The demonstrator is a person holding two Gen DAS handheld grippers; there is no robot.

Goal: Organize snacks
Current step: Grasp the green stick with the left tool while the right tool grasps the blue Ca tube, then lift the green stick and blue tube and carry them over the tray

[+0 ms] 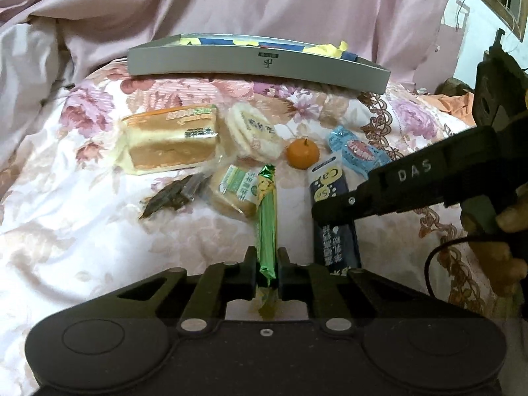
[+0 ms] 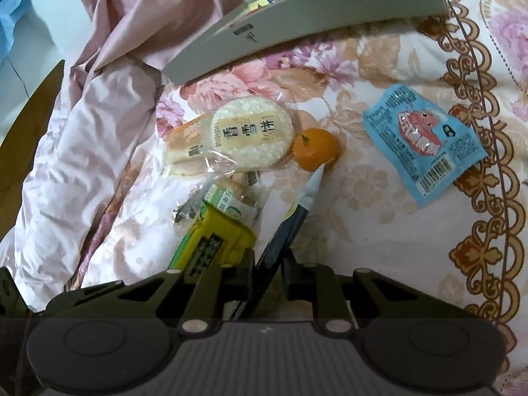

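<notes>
Green wrapper (image 1: 266,227) sits clenched in left hand-held gripper (image 1: 266,260); right hand-held gripper (image 2: 269,260) clamps dark packet (image 2: 280,231).

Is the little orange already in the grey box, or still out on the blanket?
Still out. The orange lies on the flowered blanket, in front of the grey box, beside the round rice cracker.

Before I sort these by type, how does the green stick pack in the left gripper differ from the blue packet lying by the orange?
The green stick pack is long, narrow and shiny; the blue packet is short, wide and flat. The green stick pack is clamped between the left gripper fingers, while the blue packet lies free on the floral quilt. The blue packet shows a pink cartoon mouth; the green stick pack has a small yellow figure near its far end. Both are sealed snack wrappers.
</notes>
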